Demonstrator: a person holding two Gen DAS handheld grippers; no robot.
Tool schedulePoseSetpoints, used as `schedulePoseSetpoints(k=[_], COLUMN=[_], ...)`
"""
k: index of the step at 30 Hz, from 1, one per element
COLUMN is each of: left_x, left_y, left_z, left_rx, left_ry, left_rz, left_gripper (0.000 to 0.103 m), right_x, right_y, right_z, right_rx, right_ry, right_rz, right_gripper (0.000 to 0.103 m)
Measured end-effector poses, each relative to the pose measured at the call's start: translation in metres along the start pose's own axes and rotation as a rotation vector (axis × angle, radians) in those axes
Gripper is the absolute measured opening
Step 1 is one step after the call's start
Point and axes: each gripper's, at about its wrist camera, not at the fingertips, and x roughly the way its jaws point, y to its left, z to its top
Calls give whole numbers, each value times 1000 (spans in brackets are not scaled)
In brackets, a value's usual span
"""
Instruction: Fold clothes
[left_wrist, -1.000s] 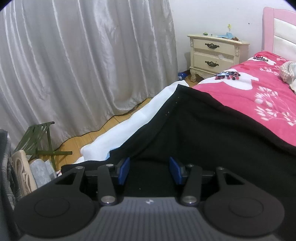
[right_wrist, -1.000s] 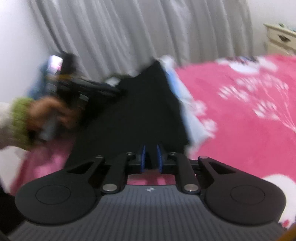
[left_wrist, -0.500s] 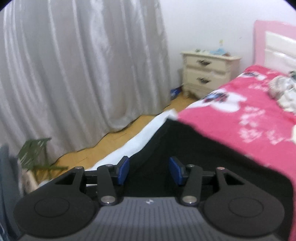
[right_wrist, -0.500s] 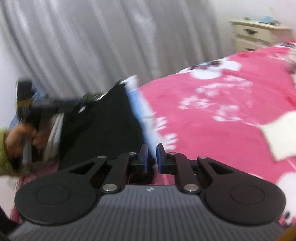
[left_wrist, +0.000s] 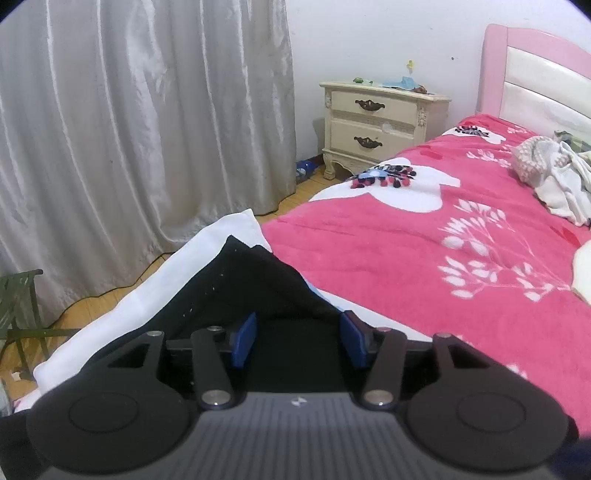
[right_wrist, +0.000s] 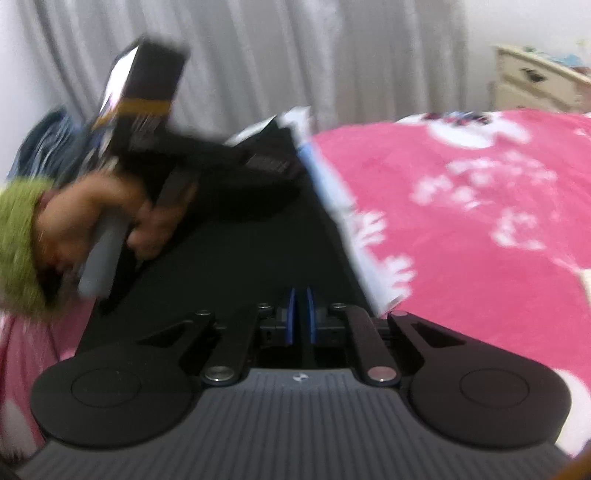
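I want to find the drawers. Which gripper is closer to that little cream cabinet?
Left. The left gripper faces the cabinet across the floor; the right gripper sits farther back, clamped on the black garment.

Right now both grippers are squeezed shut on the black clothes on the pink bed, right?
Not quite. Only the right gripper is squeezed shut on the black clothes. The left gripper is open, as the left wrist view shows.
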Motion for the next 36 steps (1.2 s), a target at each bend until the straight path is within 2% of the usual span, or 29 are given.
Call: schedulePoseSetpoints(k=[2, 5, 12, 14, 21, 23, 27, 29, 31, 34, 36], left_x=[0, 2, 4, 5, 6, 5, 2, 2, 2, 1, 1], left_y=[4, 8, 5, 4, 3, 3, 1, 0, 0, 1, 1], left_z=[-1, 1, 3, 3, 5, 7, 8, 9, 10, 9, 8], left_rx=[-15, -35, -27, -23, -25, -21, -8, -9, -17, -20, -18], left_ry=[1, 3, 1, -4, -1, 0, -4, -2, 2, 2, 1], left_rz=[-11, -25, -16, -13, -8, -8, -2, 4, 7, 8, 11], left_gripper=[53, 54, 55, 56, 58, 61, 71, 75, 76, 76, 77], right_x=[-10, -22, -33, -35, -46, -50, -58, -62, -67, -73, -77], right_y=[-6, -11, -28, -32, -46, -45, -42, -40, -39, -35, -31], right_z=[6, 9, -6, -10, -23, -21, -18, -16, -13, -7, -4], right_rx=[26, 67, 236, 284, 430, 428, 425, 423, 420, 395, 375], right_ry=[-44, -97, -119, -125, -148, -159, -183, -194, -211, -245, -264], right_rz=[-35, 27, -33, -50, -112, -131, -169, -188, -211, -262, -300], right_gripper=[7, 10, 8, 11, 13, 21, 58, 68, 86, 99, 102])
